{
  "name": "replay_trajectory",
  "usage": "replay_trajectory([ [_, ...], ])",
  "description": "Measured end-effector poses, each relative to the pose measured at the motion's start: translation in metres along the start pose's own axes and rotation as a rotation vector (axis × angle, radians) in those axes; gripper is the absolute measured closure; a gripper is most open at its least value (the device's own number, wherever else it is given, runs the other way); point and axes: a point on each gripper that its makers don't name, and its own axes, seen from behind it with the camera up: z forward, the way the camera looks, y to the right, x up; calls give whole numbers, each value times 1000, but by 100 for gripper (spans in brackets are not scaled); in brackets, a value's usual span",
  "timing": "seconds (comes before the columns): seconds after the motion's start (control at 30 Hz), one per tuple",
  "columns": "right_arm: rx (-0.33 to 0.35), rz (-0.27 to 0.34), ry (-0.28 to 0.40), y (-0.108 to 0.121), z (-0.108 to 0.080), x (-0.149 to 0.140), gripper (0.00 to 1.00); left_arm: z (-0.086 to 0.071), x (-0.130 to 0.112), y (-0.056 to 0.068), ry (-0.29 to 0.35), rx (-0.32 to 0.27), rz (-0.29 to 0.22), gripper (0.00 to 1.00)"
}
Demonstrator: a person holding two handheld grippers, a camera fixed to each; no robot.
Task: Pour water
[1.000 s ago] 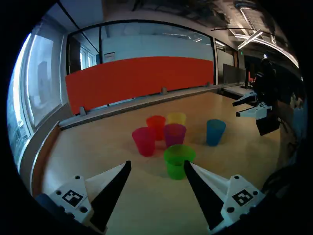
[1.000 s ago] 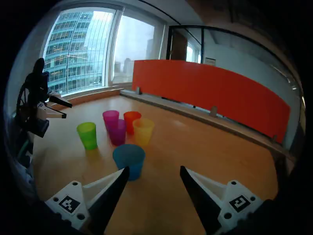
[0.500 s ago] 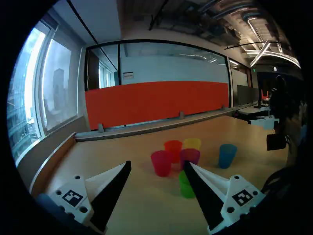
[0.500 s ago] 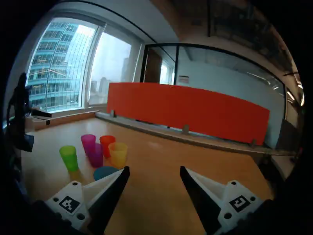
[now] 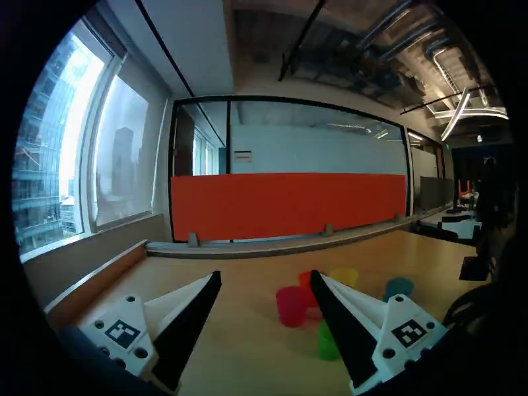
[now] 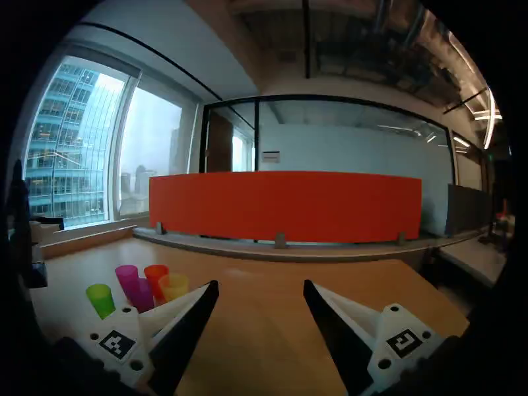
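Holding, left gripper (image 5: 264,276): nothing; jaws spread wide, bare tabletop (image 5: 251,343) between them.
Holding, right gripper (image 6: 261,285): nothing; jaws equally wide apart.
Cups, left gripper view: pink cup (image 5: 291,305) stands low between the fingers, close to the right-hand one; green cup (image 5: 325,342) and orange cup (image 5: 304,280) part-hidden behind that finger; yellow cup (image 5: 344,276) and blue cup (image 5: 398,288) beyond it.
Cups, right gripper view: cluster sits on the tabletop at lower left, outside the jaws.
Contact: both grippers clear of the cups.
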Motion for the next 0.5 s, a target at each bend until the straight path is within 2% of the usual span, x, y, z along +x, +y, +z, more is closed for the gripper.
replay_trajectory([
  [0.2,-100,1,51,19,-5,12,0,-1,11,-10,51,50,2,0],
  [0.3,-129,-13,70,22,-8,17,0,0,14,-13,65,70,9,0],
  [0.5,-143,-36,75,17,-10,14,0,5,18,-7,74,63,3,0],
])
